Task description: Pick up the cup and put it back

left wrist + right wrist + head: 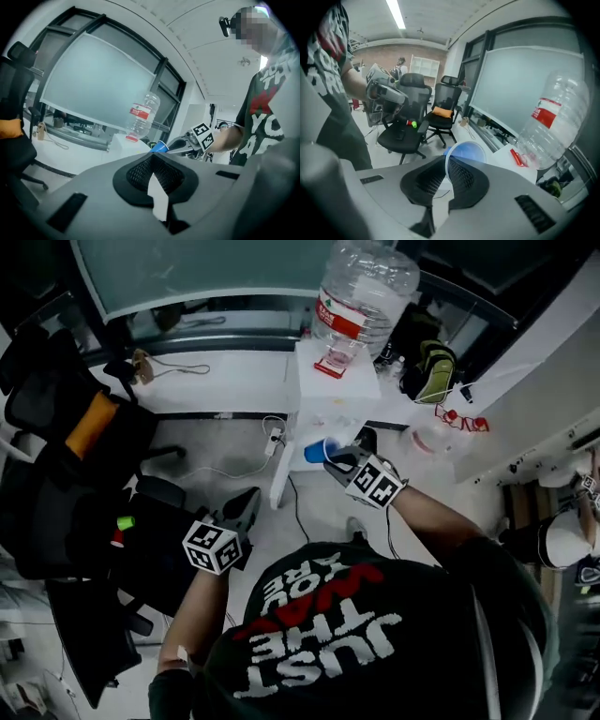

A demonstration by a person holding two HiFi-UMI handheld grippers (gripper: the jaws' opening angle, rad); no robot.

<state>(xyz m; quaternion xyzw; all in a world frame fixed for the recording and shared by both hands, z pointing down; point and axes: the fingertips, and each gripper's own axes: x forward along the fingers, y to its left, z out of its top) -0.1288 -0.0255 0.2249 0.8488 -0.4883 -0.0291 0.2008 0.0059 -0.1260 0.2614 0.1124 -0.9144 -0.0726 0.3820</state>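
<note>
Cup (466, 152): blue with a pale rim, tipped on its side, mouth facing the right gripper's camera.
Cup's place: held off the floor, just in front of the white water dispenser (333, 395), lower than the bottle's neck.
Inside the cup: only its blue wall shows.
Right gripper (446, 161): jaws pinched on the cup's rim, one pad inside and one outside.
Left gripper (151, 157): jaw tips together with nothing between them, well apart from the cup.
Bottle (367, 287): large and clear with a red label, upside down on top of the dispenser; whether it holds water cannot be told.
</note>
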